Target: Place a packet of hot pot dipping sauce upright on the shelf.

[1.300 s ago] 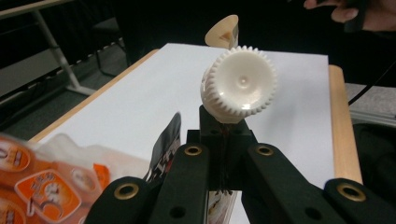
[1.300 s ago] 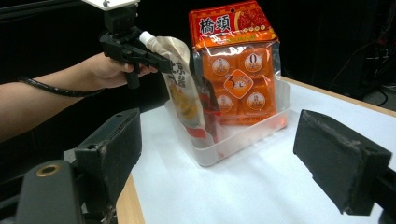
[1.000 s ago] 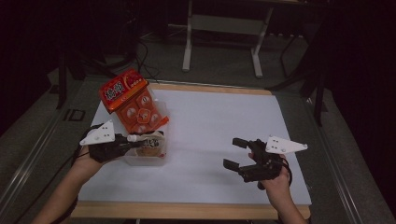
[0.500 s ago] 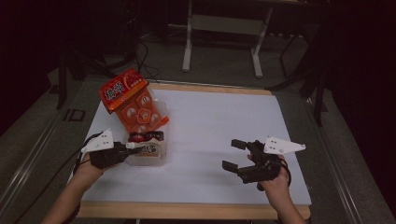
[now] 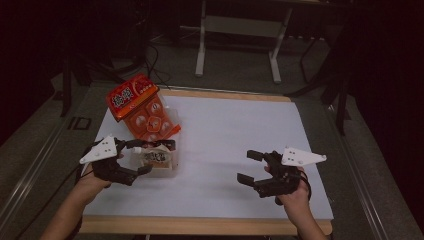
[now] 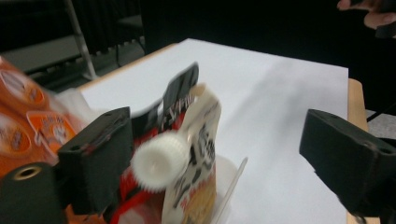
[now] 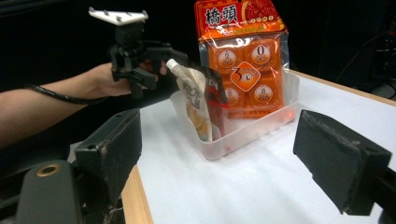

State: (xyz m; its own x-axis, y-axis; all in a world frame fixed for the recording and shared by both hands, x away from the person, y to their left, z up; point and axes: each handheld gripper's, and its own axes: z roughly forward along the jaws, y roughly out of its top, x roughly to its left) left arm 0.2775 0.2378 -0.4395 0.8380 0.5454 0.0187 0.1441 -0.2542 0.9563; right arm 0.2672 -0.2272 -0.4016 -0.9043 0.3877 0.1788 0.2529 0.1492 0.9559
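Since the jaws of the left gripper (image 5: 145,159) have just been opening, the spouted pouch (image 7: 194,100) between them is judged released: in the left gripper view one pad sits just beside the white screw cap (image 6: 159,161) while the other stands well apart over bare table, so nothing is clamped. The pouch stands upright in the clear plastic bin (image 7: 254,133), spout uppermost, leaning against a darker red-and-black pouch (image 7: 216,105) next to it. Behind both, the large orange snack pack (image 7: 245,60) rests propped in the bin, its top rising well above the rim; this appears to give the smaller pouches a backing that keeps them on end. The bin itself sits on the white table surface (image 5: 240,130) near the left edge, directly ahead of the left hand.

The right gripper (image 5: 248,166) hovers near the front right of the table, well apart from the bin, its jaws spread wide with nothing between them. Its position suggests it is idle, kept clear of the working area while the left side completes the placement.
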